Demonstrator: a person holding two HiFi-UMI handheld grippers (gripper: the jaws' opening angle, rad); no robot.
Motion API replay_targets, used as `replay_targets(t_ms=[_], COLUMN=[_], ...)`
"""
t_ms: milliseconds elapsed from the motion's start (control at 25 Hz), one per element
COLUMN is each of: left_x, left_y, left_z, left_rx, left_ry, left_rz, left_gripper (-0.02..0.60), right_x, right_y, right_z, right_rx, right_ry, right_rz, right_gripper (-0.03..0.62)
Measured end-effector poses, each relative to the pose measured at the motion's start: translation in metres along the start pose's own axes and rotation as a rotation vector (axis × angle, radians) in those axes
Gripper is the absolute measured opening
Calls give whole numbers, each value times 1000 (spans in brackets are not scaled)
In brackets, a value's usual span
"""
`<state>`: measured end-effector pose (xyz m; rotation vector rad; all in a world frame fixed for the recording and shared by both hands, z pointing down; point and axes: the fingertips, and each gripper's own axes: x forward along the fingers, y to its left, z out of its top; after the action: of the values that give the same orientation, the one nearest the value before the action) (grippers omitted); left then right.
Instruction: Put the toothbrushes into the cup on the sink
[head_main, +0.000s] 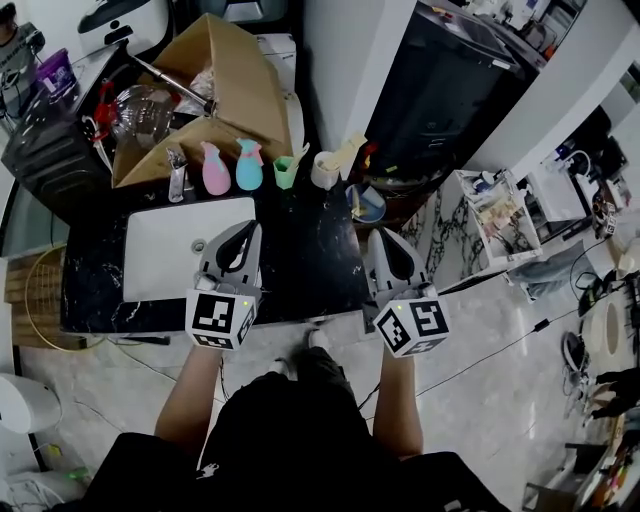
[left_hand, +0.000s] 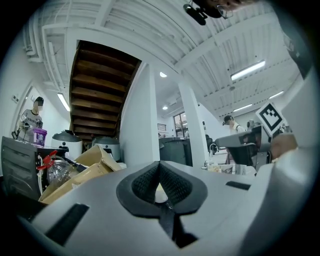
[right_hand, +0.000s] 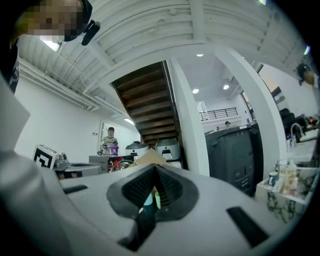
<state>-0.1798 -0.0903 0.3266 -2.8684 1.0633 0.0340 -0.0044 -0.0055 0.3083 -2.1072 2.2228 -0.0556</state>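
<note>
Can't make out what's inside the small green plastic cup at 2 o'clock from the white rectangular sink basin, it's way too tiny. The grey left gripper covers the basin's 4 o'clock corner. In the right gripper view, the grey right gripper blocks the black marbled countertop. Only a teal-green sliver peeks through, no idea what it is.

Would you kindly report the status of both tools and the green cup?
Left tool, right tool shut, empty. Small green plastic cup past white sink, unreached. Nothing between.
</note>
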Motion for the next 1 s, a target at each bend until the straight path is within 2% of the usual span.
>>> replay_targets(t_ms=[360,1000], left_x=[-10,10], left_y=[14,4], left_z=[9,19], left_rx=[8,19], left_ry=[-15,-31], left_rz=[27,27], left_gripper=[2,2], right_x=[8,13], right_y=[13,-12], right_z=[7,21], right_rx=[-38,-67], right_ry=[1,-16], right_rz=[16,15], right_gripper=[2,2])
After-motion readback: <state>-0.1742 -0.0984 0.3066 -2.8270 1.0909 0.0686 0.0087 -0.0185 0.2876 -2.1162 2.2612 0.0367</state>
